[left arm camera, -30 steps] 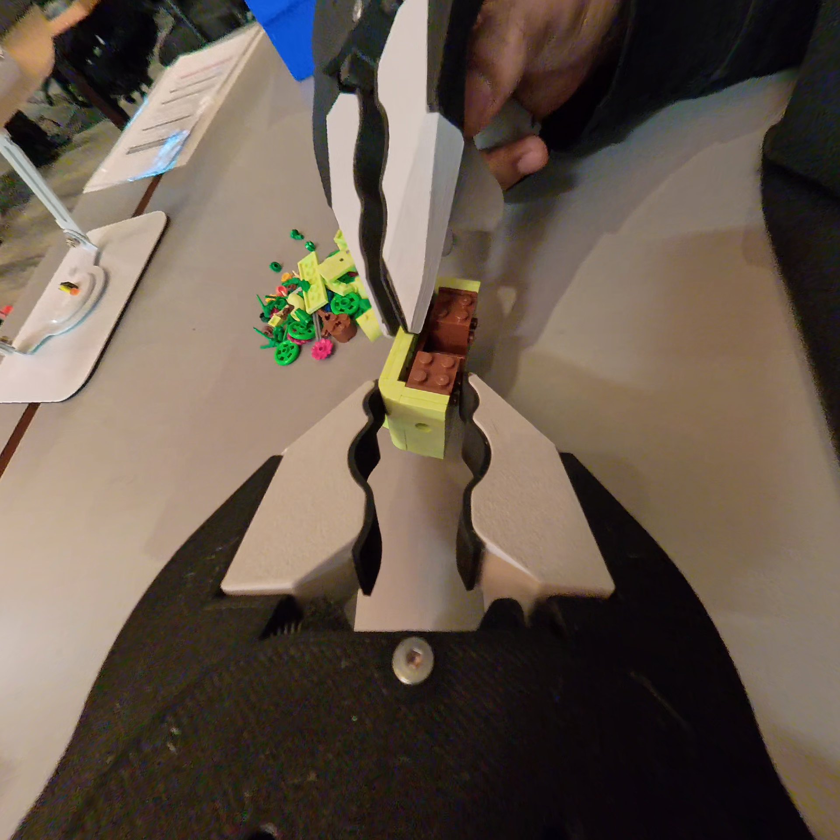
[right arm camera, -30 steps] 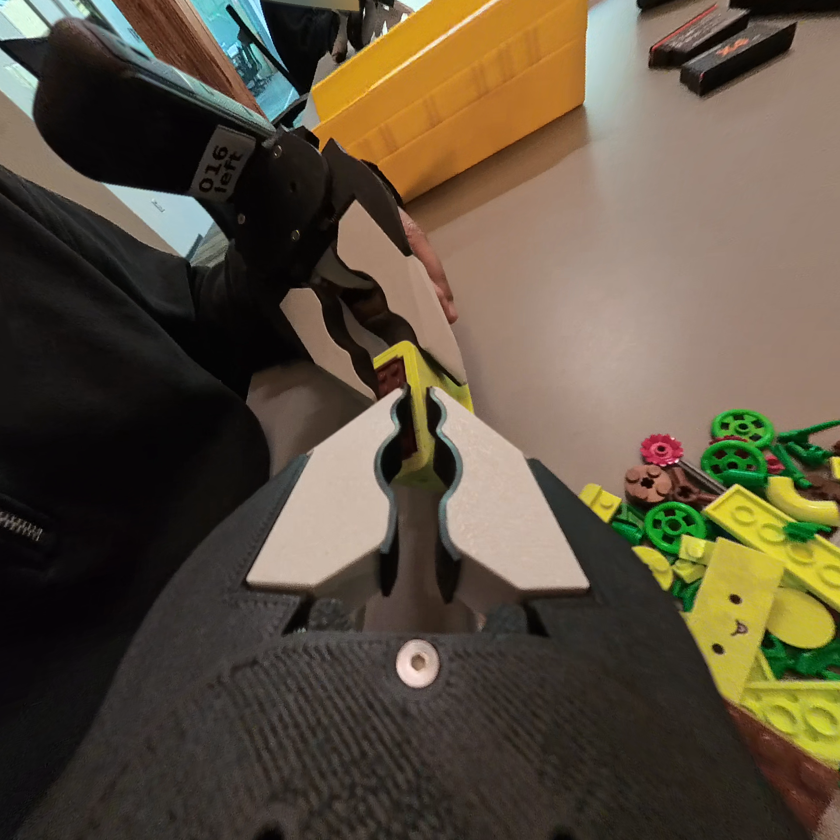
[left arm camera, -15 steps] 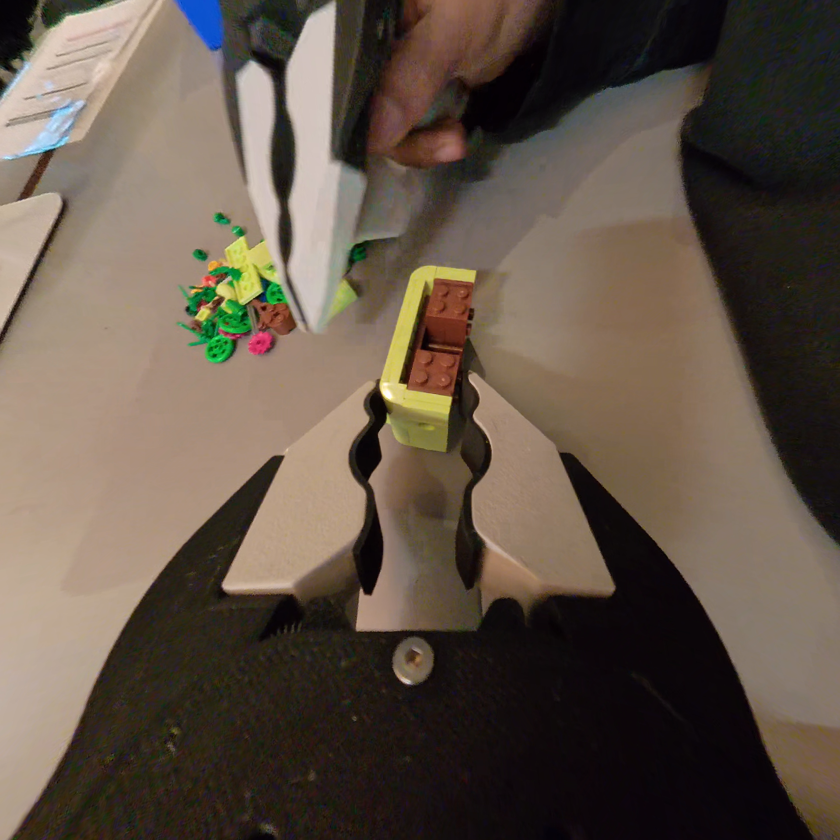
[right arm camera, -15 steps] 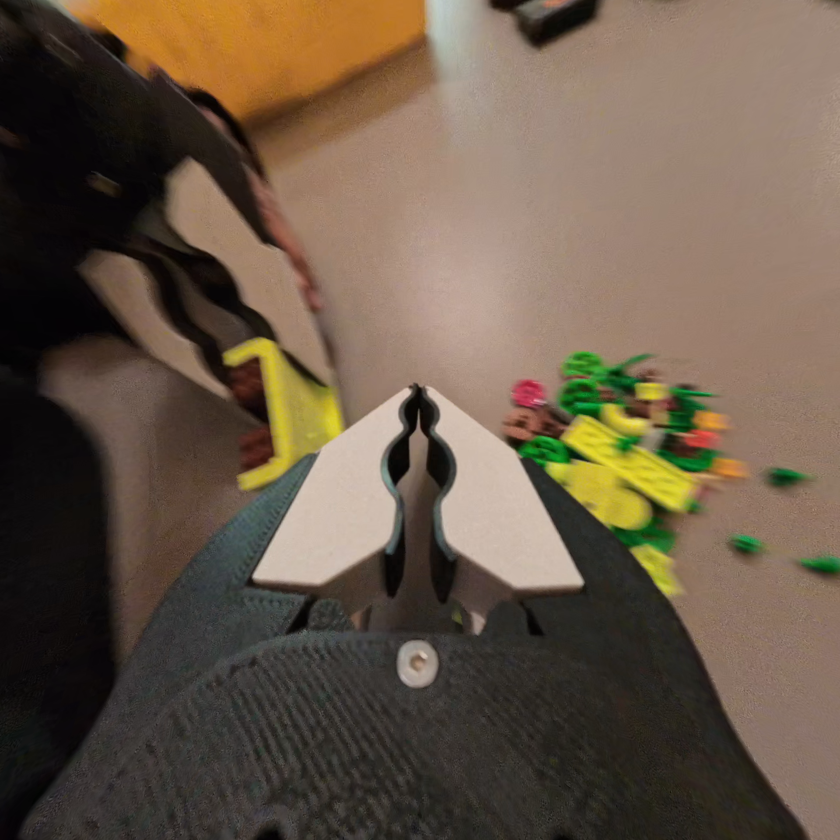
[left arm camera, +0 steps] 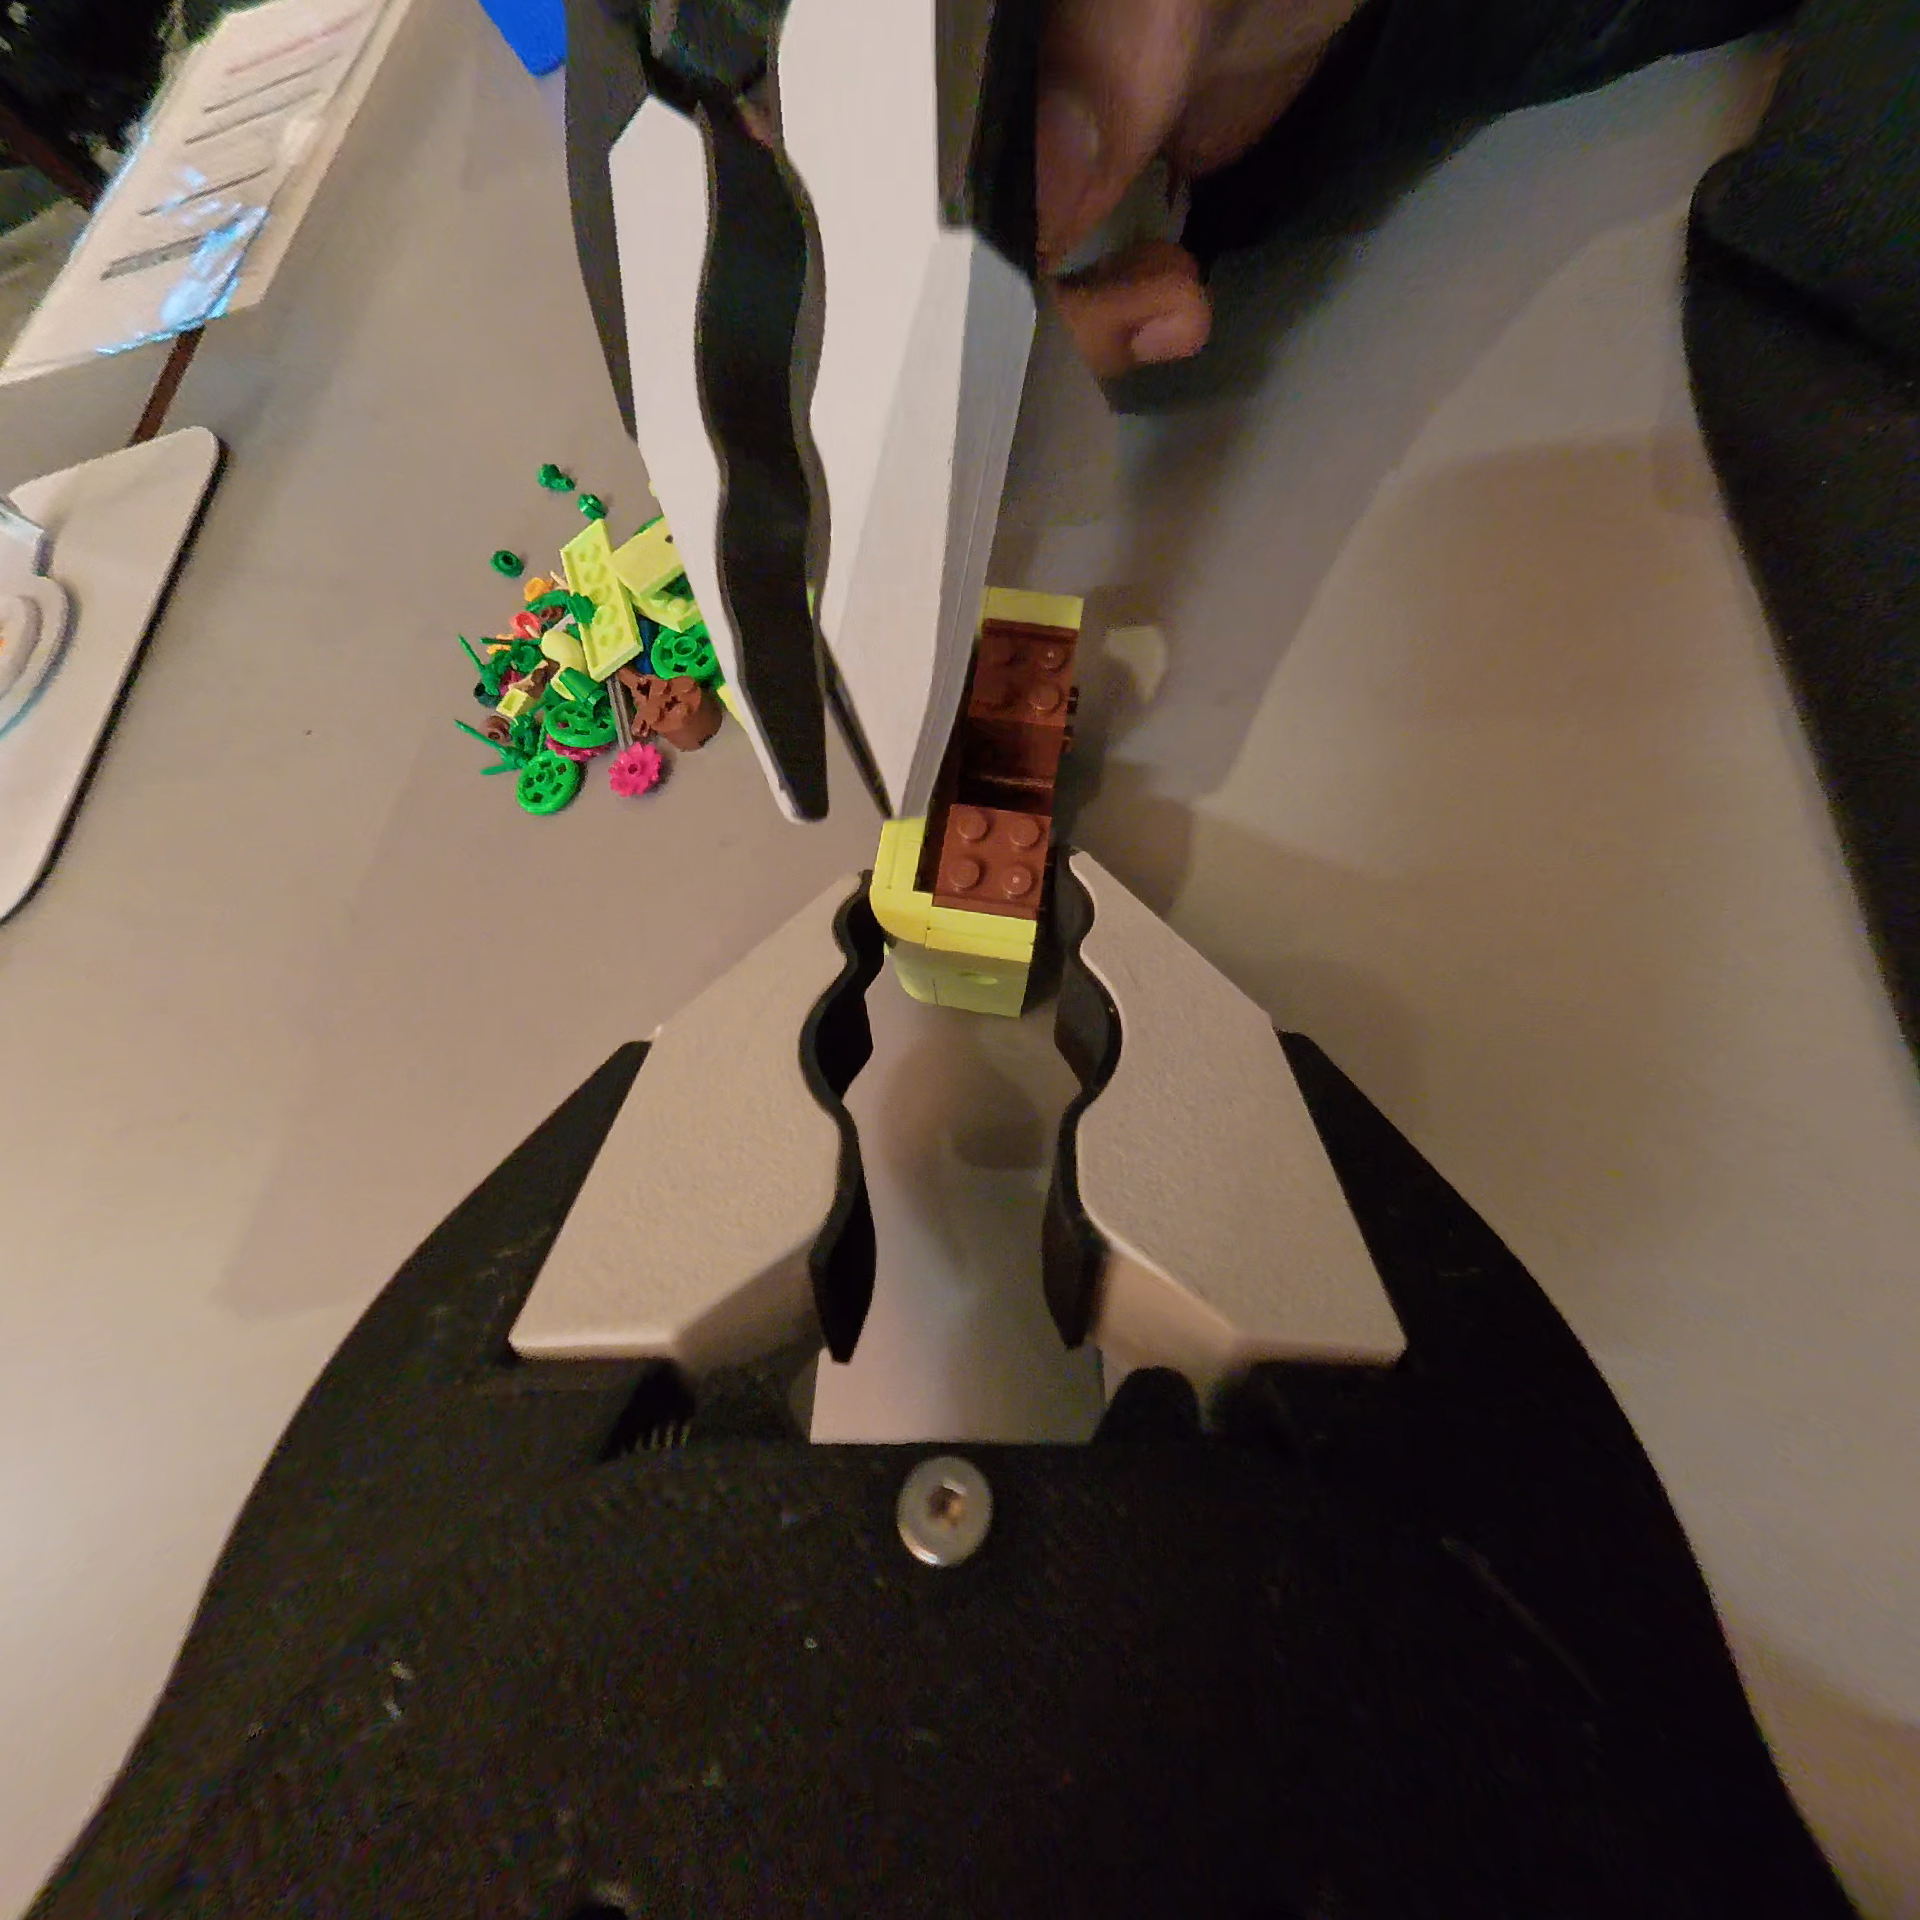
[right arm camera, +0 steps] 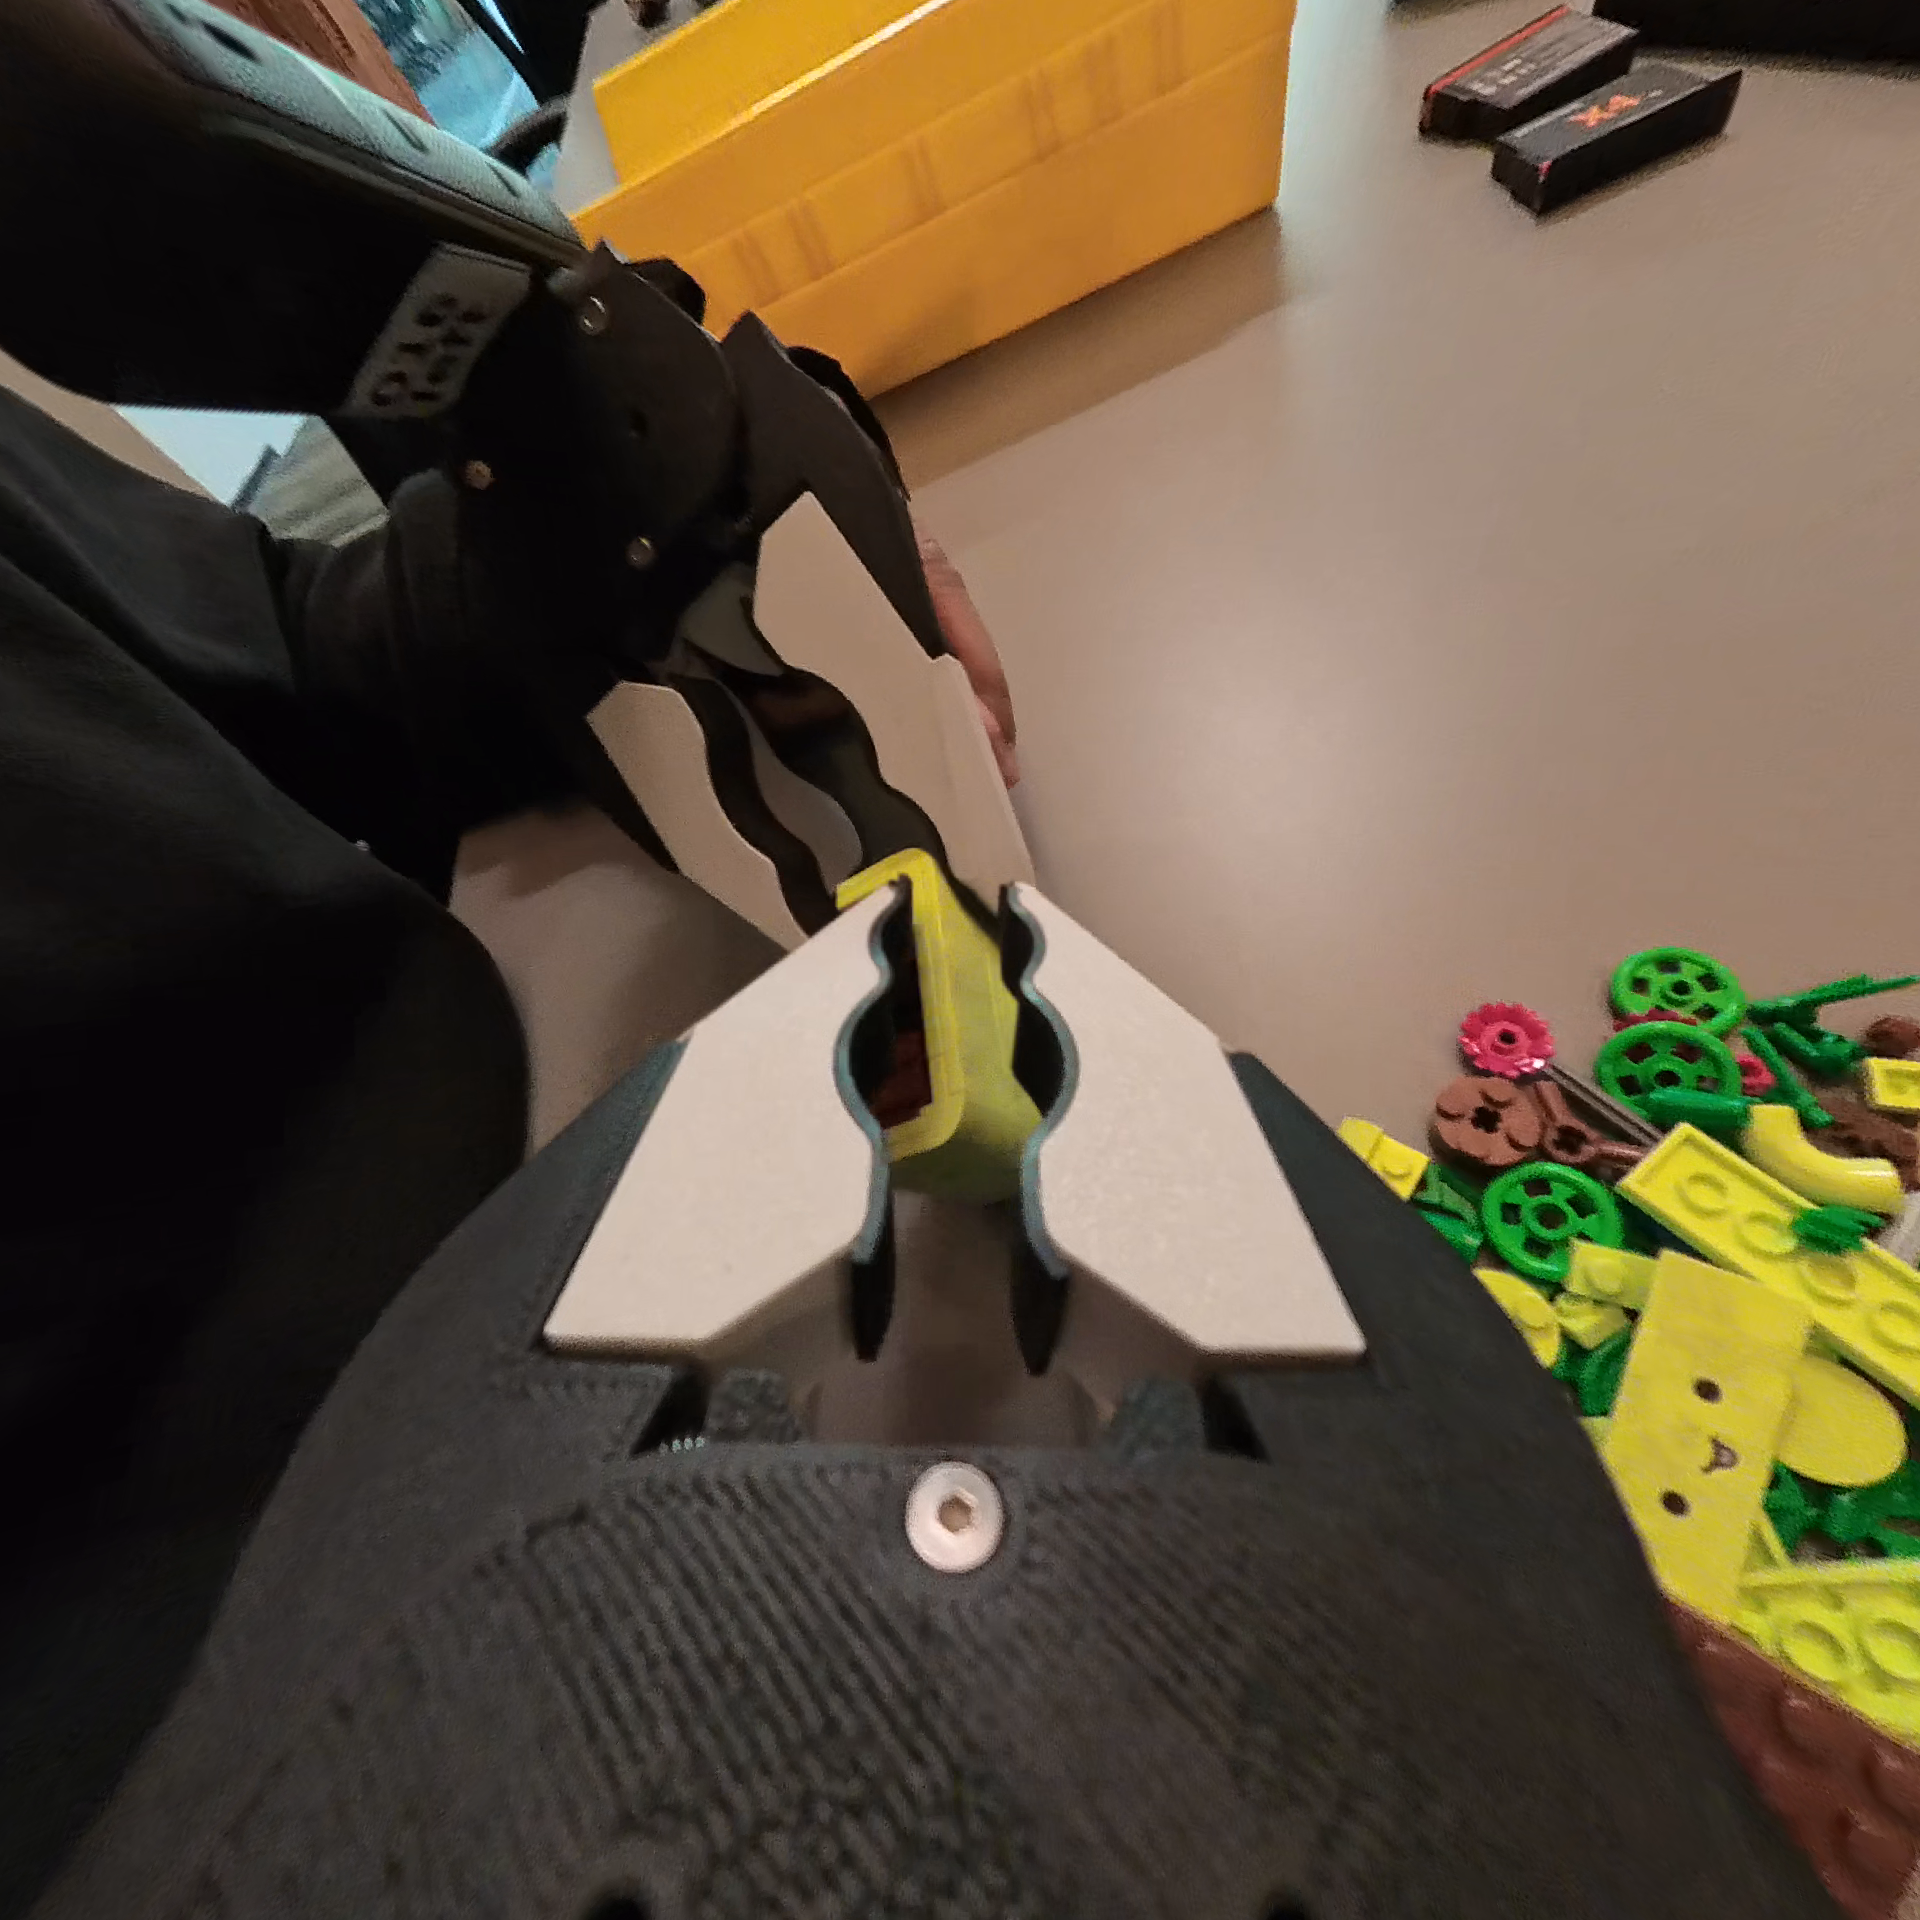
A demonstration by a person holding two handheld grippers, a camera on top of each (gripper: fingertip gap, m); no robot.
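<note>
My left gripper [left arm camera: 966, 878] is shut on the near end of a small lime-green brick assembly [left arm camera: 966, 956] with brown bricks [left arm camera: 992, 862] inside, held just above the grey table [left arm camera: 1455, 935]. My right gripper [left arm camera: 852, 810] comes down from the far side, jaws apart. One of its fingers [left arm camera: 914, 520] lies over the assembly's left wall. In the right wrist view the lime wall [right arm camera: 961, 1049] shows between the fingers of my right gripper [right arm camera: 951, 899]. I cannot tell whether they touch it. The left gripper [right arm camera: 904, 883] grips the far end there.
A pile of loose green, lime, brown and pink pieces [left arm camera: 592, 675] lies left of the assembly, and right of my right gripper [right arm camera: 1714, 1247]. A yellow bin [right arm camera: 935, 156] and black boxes [right arm camera: 1590, 104] stand farther off. A white board [left arm camera: 94, 644] and papers [left arm camera: 208, 187] lie far left. My two grippers' fingertips are within a few centimetres of each other.
Half a second ago my right gripper was shut and drawn off toward the pile. It has come back over the assembly with its jaws apart. My left gripper has kept its hold.
</note>
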